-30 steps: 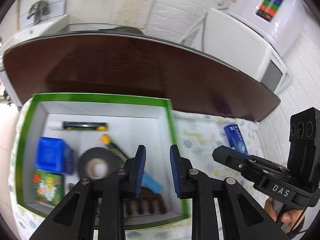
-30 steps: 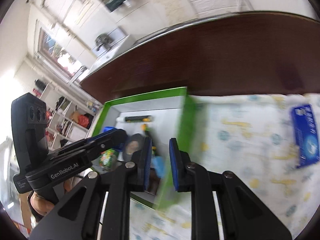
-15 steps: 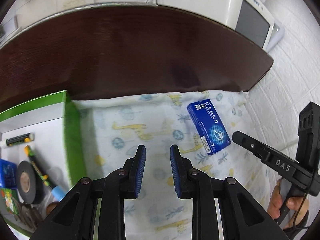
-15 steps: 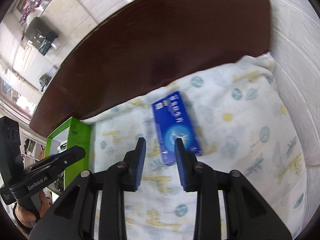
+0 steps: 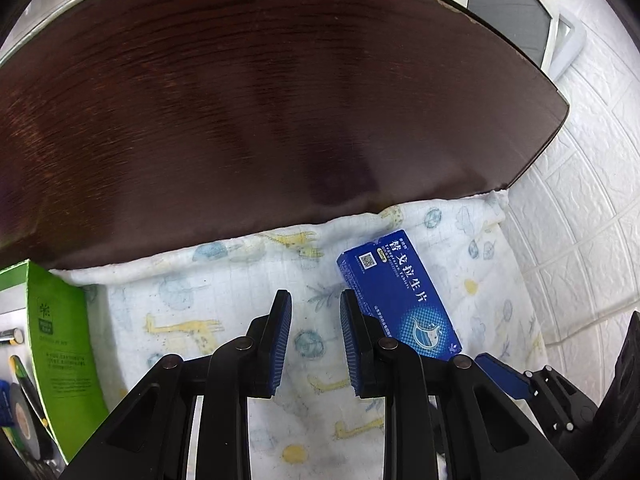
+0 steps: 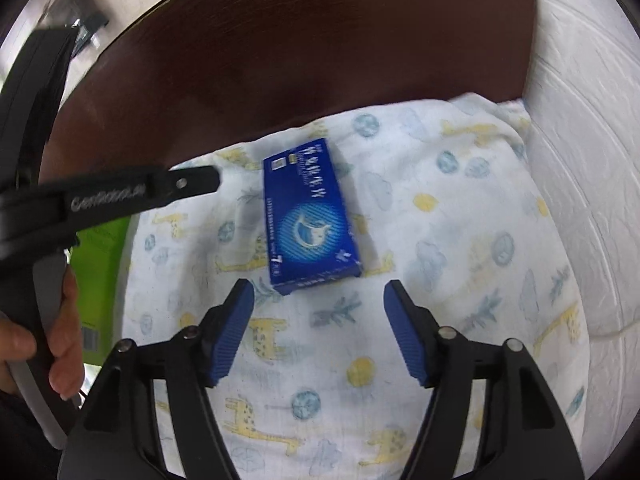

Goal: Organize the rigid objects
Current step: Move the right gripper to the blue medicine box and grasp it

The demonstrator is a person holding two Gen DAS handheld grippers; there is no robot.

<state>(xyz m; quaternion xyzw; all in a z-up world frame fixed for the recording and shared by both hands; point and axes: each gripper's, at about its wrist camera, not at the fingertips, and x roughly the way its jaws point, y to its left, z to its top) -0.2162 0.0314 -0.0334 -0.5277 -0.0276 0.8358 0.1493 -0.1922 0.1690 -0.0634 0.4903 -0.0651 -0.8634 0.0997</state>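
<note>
green box (image 5: 60,344) at 9 o'clock, tape roll and pens inside | left gripper (image 5: 315,332) narrow gap, pinching nothing | blue carton (image 6: 310,212) flat on giraffe-print cloth (image 6: 460,240), 12 o'clock of right gripper (image 6: 320,328), jaws spread wide, apart from carton

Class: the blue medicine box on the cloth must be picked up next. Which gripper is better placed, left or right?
Right. The right gripper is open wide, facing the blue box. The left gripper points beside it, jaws narrow.
</note>
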